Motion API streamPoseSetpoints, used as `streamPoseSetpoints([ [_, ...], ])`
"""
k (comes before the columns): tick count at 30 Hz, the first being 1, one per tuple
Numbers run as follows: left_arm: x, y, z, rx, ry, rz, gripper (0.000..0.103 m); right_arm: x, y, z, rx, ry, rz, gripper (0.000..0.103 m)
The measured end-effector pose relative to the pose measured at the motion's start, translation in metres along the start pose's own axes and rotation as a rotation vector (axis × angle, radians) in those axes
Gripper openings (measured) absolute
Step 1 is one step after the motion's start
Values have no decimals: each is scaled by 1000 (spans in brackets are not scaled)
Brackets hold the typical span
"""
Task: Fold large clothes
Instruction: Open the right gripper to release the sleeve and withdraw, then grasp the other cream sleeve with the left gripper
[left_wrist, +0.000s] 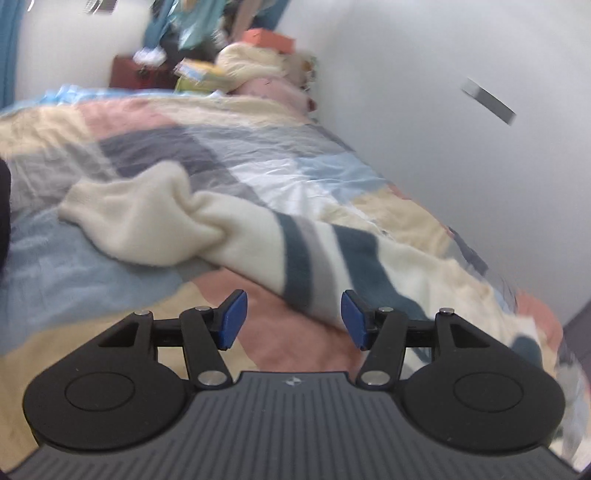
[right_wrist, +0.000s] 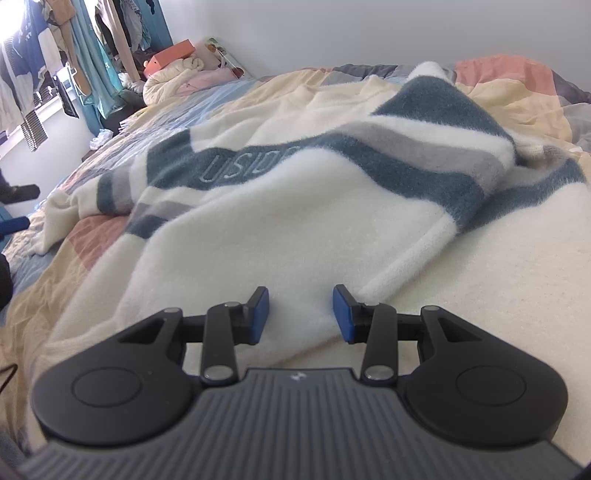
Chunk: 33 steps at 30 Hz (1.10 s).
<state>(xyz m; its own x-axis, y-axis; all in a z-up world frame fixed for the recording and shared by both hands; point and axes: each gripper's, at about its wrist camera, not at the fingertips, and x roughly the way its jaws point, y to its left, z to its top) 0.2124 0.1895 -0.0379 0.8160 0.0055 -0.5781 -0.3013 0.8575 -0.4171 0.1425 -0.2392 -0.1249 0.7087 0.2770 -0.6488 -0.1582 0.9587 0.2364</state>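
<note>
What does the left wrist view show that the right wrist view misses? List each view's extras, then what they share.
Left wrist only: the sweater's cream sleeve stretched across the quilt, and the left gripper, open over the quilt with nothing between its pads.

Right wrist only: the lettering on the sweater's dark band, hanging clothes by a window, and the right gripper, open above the cream hem.

Both: the striped sweater on the bed, and the orange box among piled bedding at the far end.
</note>
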Motion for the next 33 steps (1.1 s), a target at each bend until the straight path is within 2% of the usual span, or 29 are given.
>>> streamPoseSetpoints([
  [2, 23, 19, 7, -70, 59, -10, 62, 1, 1, 0, -2, 1, -2, 42],
  [6, 51, 58, 15, -180, 46, 44, 62, 2, 1, 1, -2, 2, -3, 42],
  [10, 75, 99, 19, -291, 58, 50, 62, 3, 1, 2, 3, 4, -2, 42],
  [14, 82, 140, 19, -518, 22, -18, 62, 4, 0, 2, 7, 7, 1, 42],
  [16, 83, 155, 19, -611, 4, -12, 62, 4, 0, 2, 13, 8, 4, 42],
  [21, 82, 178, 22, -735, -113, -59, 62, 6, 0, 3, 18, 9, 7, 42],
  [23, 82, 183, 25, -761, -151, -54, 62, 6, 1, 3, 16, 9, 9, 42],
  [25, 81, 181, 30, -740, -184, -53, 62, 6, 1, 3, 16, 8, 7, 42],
  [30, 89, 179, 48, -670, -199, 40, 60, 10, 4, 5, -4, 6, -2, 42],
  [31, 92, 179, 50, -654, -200, 55, 53, 11, 4, 5, -7, 5, -4, 42],
  [32, 96, 182, 52, -631, -195, 74, 37, 13, 5, 6, -8, 5, -5, 42],
  [33, 97, 180, 54, -604, -188, 97, 30, 14, 5, 7, -8, 5, -6, 42],
])
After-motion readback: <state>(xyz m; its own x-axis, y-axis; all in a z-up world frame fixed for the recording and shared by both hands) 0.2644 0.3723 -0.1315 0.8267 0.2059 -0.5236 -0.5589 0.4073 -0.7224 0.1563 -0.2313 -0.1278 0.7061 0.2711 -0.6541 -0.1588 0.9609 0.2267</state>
